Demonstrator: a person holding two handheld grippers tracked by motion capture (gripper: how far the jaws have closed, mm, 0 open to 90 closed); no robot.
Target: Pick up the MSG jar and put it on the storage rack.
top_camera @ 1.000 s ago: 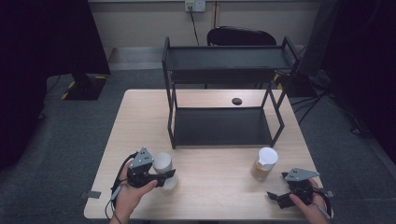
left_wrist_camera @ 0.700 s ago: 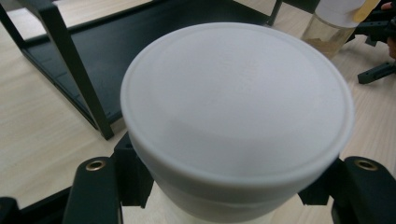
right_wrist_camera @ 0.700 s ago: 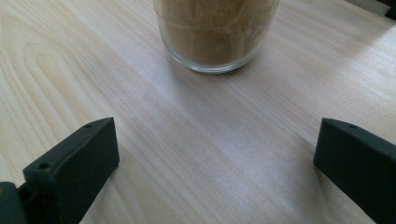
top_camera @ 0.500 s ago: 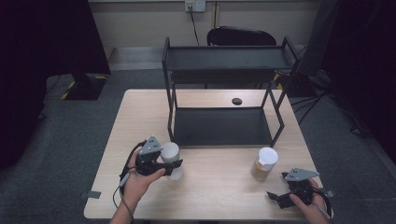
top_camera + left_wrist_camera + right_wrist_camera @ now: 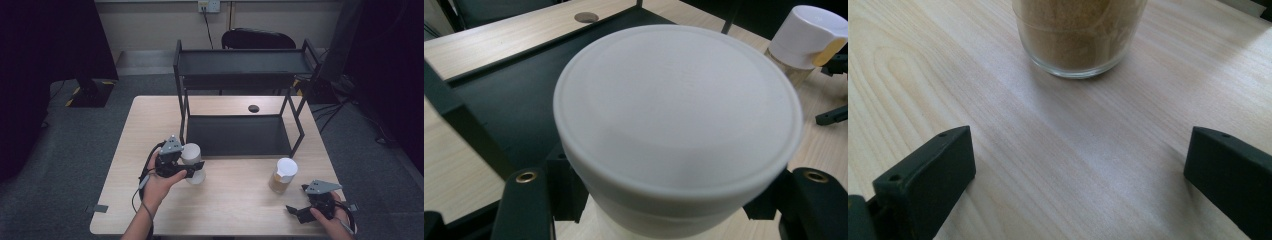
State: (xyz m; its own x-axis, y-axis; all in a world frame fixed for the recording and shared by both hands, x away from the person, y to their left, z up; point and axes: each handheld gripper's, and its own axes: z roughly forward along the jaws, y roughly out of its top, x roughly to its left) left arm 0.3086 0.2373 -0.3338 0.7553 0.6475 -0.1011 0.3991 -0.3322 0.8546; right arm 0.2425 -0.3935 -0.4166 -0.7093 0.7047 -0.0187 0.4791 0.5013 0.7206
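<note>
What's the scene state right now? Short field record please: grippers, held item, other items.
left gripper: shut on white jar, gripped below its lid
white jar: in front of the black shelf rack, near its lower tray
right gripper: open, nothing between the jaws, low over the table
spice jar: white cap, brown contents, standing on the table, apart from the right gripper

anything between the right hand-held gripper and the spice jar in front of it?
No. In the right gripper view, bare wooden table runs from the open right hand-held gripper to the spice jar; the high view agrees.
</note>
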